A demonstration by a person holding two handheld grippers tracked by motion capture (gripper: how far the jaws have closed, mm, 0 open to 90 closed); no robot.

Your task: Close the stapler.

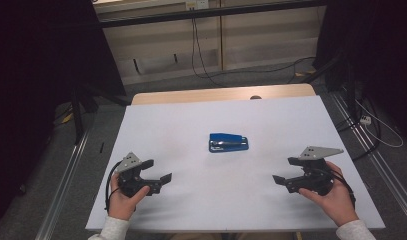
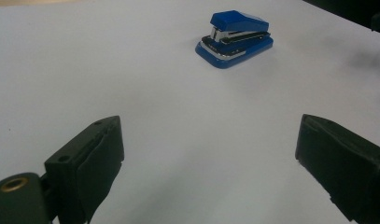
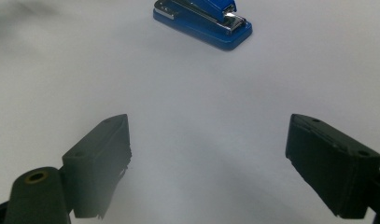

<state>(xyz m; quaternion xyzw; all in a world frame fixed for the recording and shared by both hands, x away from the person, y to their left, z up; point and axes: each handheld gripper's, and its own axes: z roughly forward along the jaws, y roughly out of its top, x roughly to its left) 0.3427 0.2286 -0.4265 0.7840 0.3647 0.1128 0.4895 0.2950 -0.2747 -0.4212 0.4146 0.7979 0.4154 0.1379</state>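
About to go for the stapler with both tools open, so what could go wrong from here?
The blue stapler is small and lies loose on the smooth white table, so a jaw could push it away. The left tool and right tool might collide when closing in from opposite sides. Squeezing its top might fire a staple.

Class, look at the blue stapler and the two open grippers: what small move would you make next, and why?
Probably ease the right gripper forward toward the blue stapler. The stapler lies alone mid-table, untouched. Both grippers rest near the front edge with jaws wide apart, the left gripper equally idle. The right gripper view already has the stapler ahead of its jaws, so a short advance should bring it within grasp.
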